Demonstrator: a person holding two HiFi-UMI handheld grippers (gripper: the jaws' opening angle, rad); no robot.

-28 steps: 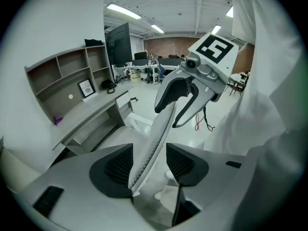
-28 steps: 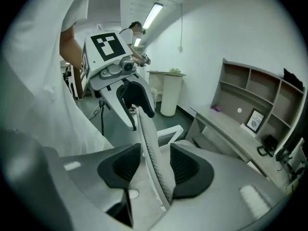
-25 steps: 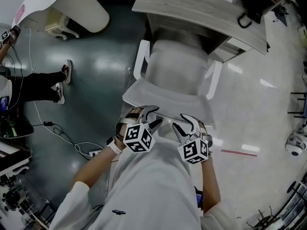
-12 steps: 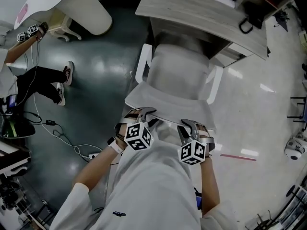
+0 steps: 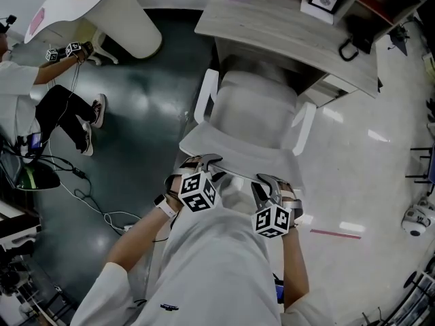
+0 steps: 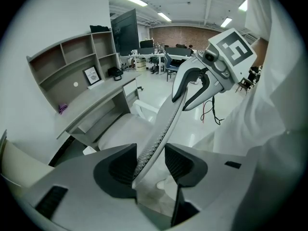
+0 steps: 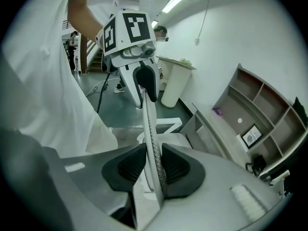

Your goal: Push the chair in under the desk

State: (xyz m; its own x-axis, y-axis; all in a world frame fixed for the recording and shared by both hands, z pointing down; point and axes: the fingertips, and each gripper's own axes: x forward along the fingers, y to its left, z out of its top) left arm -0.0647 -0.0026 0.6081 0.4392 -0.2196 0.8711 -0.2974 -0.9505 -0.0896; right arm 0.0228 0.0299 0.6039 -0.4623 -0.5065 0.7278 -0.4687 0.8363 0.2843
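Chair (image 5: pixel 255 111): white, stiff-framed, probably light; seat partly under the table's (image 5: pixel 285 26) near edge. Your right gripper's (image 5: pixel 265 182) jaws clamp its top back rim. Your left gripper's (image 5: pixel 204 163) jaws are opening around that rim, so hold there.

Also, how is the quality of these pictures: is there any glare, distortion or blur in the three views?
Head view: light patches glare on the glossy floor; the chair is sharp. Left gripper view: strong fisheye, black corners, bent shelves; the chair back goes soft near the lens. Right gripper view: same fisheye; the white shirt is washed out.
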